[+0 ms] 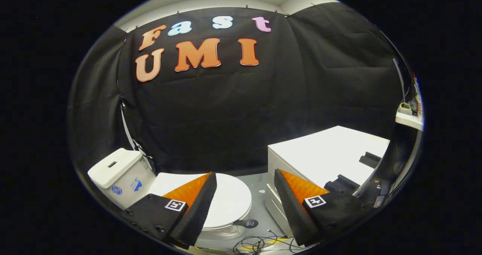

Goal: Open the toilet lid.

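Note:
A white toilet stands on the floor below me, its lid (229, 200) lying flat and closed over the bowl. Its white tank (120, 172) rises behind the lid, against the black cloth wall. My gripper (245, 179) hovers well above the toilet, open, with nothing between its fingers. One finger (199, 206) overlaps the near part of the lid in the view; the other finger (292, 206) overlaps the cabinet beside it. The lid's rounded front edge shows in the gap between the fingers.
A white cabinet (331, 153) with drawers stands right beside the toilet, dark objects (371, 159) on its top. Grey floor (260, 189) runs between toilet and cabinet. Loose black cables (256, 243) and a dark round tag (246, 223) lie by the toilet's front.

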A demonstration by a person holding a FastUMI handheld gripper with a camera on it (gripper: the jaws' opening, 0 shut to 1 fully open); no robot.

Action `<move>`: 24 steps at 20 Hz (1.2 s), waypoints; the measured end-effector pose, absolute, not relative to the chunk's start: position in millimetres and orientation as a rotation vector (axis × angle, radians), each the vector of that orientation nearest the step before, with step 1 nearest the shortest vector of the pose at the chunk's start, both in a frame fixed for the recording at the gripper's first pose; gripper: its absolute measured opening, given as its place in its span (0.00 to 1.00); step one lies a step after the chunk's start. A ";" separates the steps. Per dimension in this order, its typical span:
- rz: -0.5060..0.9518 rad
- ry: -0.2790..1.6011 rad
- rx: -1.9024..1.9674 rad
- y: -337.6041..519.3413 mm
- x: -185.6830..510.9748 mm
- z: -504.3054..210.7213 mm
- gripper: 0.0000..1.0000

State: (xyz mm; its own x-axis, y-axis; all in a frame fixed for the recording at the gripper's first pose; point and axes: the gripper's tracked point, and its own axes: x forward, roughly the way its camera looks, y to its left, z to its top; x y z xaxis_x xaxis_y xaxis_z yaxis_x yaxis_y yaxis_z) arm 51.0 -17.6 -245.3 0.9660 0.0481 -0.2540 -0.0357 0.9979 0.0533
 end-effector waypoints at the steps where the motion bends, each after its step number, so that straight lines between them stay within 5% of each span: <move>1: 0.036 0.268 0.059 -20.1 53.1 -257.4 0.98; 24: -0.067 0.526 0.604 -62.4 41.9 -488.9 0.98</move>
